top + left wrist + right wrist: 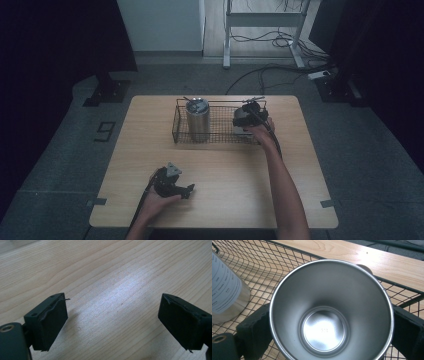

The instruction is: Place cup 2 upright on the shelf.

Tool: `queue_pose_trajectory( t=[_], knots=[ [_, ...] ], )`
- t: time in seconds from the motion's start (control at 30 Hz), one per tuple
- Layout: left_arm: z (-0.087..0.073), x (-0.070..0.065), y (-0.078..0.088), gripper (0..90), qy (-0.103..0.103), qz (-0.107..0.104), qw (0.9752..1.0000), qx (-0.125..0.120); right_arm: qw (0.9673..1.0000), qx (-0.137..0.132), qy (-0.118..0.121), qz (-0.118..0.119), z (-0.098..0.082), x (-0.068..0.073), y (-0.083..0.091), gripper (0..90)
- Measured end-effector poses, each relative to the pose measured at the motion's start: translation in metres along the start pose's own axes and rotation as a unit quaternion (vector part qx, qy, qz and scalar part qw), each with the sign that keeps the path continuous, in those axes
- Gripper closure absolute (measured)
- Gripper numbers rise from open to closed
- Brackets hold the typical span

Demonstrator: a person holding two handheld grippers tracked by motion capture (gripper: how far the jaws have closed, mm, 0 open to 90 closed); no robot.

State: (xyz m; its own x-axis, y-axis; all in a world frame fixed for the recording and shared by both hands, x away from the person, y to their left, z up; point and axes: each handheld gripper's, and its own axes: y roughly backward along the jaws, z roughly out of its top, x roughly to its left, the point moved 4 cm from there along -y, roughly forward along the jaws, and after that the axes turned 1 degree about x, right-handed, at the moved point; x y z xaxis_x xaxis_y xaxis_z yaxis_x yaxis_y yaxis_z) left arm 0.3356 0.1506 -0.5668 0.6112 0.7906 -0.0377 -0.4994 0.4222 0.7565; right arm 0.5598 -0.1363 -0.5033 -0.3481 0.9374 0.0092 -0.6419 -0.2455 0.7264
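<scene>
Steel cup (329,312) between right tongs (329,332), inside wire basket (402,293)

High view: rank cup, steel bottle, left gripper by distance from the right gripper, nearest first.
1. Cup: between the right gripper's jaws, at the basket's right end.
2. Steel bottle: upright at the basket's left end.
3. Left gripper: on the table's near left.

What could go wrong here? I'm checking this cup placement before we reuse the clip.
The right gripper has its jaws at either side of the steel cup inside the wire basket. If the pads drag while pulling away, the cup could tip. The labelled canister stands close beside it, so a sideways swing might knock it.
</scene>
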Motion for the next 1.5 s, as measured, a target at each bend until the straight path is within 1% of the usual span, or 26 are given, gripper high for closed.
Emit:
queue_pose_trajectory(
  t=[0.13, 0.23, 0.4, 0.53, 0.63, 0.77, 0.83, 0.87, 0.9, 0.93, 1.0, 1.1, 1.17, 1.23, 1.3, 1.4, 1.47, 1.5],
  knots=[
    [0.0, 0.0, 0.0, 8.9, 0.0, 0.0, 1.0, 0.0, 0.9999, -0.012, -0.009, 0.002, 0.003, 0.0, 0.004, 3.2],
    [0.0, 0.0, 0.0, 8.9, -0.001, 0.0, 1.0, 0.0, 0.9997, -0.021, -0.01, 0.002, 0.004, 0.0, 0.008, 2.7],
    [0.0, 0.0, 0.0, 8.9, -0.001, 0.0, 1.0, 0.0, 0.9993, -0.03, -0.018, 0.01, 0.006, -0.001, 0.015, 2.6],
    [0.001, -0.001, 0.0, 8.9, -0.001, 0.002, 1.0, -0.004, 0.9986, -0.048, -0.02, 0.009, 0.006, -0.001, 0.022, 5.0],
    [0.001, -0.002, 0.002, 8.9, -0.002, 0.004, 1.0, -0.008, 0.998, -0.056, -0.025, 0.015, 0.006, -0.001, 0.027, 5.7],
    [0.002, -0.002, 0.003, 8.9, 0.0, 0.004, 0.9999, -0.012, 0.9971, -0.07, -0.028, 0.011, 0.004, -0.002, 0.033, 6.8],
    [0.002, -0.002, 0.003, 8.9, 0.002, 0.002, 0.9999, -0.012, 0.9966, -0.076, -0.03, 0.012, 0.003, -0.003, 0.037, 7.6],
    [0.002, -0.002, 0.003, 8.9, 0.002, 0.002, 0.9999, -0.012, 0.9968, -0.073, -0.031, 0.012, 0.002, -0.003, 0.038, 7.3],
    [0.001, -0.002, 0.003, 8.9, 0.002, 0.002, 0.9999, -0.011, 0.997, -0.072, -0.027, 0.012, 0.001, -0.004, 0.039, 7.7],
    [0.001, -0.001, 0.004, 8.9, 0.0, 0.003, 0.9999, -0.011, 0.9967, -0.077, -0.025, 0.01, 0.0, -0.004, 0.041, 8.7],
    [0.0, -0.001, 0.005, 8.9, -0.001, 0.005, 0.9999, -0.009, 0.9963, -0.08, -0.027, 0.012, -0.002, -0.005, 0.046, 8.9],
    [0.001, -0.001, 0.008, 8.9, 0.002, 0.003, 0.9999, -0.013, 0.9955, -0.088, -0.033, 0.017, -0.007, -0.007, 0.053, 9.5],
    [0.002, -0.001, 0.008, 8.9, 0.001, 0.001, 0.9999, -0.015, 0.9958, -0.084, -0.033, 0.017, -0.01, -0.008, 0.057, 9.3],
    [0.002, -0.001, 0.007, 8.9, 0.001, 0.002, 0.9999, -0.014, 0.9961, -0.083, -0.028, 0.011, -0.011, -0.008, 0.062, 9.3],
    [0.003, -0.001, 0.007, 8.9, 0.001, 0.001, 0.9999, -0.013, 0.9946, -0.098, -0.032, 0.015, -0.013, -0.009, 0.069, 10.8],
    [0.002, -0.001, 0.006, 8.9, 0.0, 0.0, 0.9999, -0.011, 0.9937, -0.105, -0.032, 0.02, -0.019, -0.01, 0.076, 10.8],
    [0.002, -0.002, 0.006, 8.9, -0.002, 0.0, 0.9999, -0.01, 0.9943, -0.1, -0.03, 0.021, -0.025, -0.01, 0.08, 10.5],
    [0.002, -0.002, 0.006, 8.9, -0.002, -0.001, 0.9999, -0.01, 0.9933, -0.109, -0.029, 0.02, -0.029, -0.01, 0.083, 11.7]
  ],
)
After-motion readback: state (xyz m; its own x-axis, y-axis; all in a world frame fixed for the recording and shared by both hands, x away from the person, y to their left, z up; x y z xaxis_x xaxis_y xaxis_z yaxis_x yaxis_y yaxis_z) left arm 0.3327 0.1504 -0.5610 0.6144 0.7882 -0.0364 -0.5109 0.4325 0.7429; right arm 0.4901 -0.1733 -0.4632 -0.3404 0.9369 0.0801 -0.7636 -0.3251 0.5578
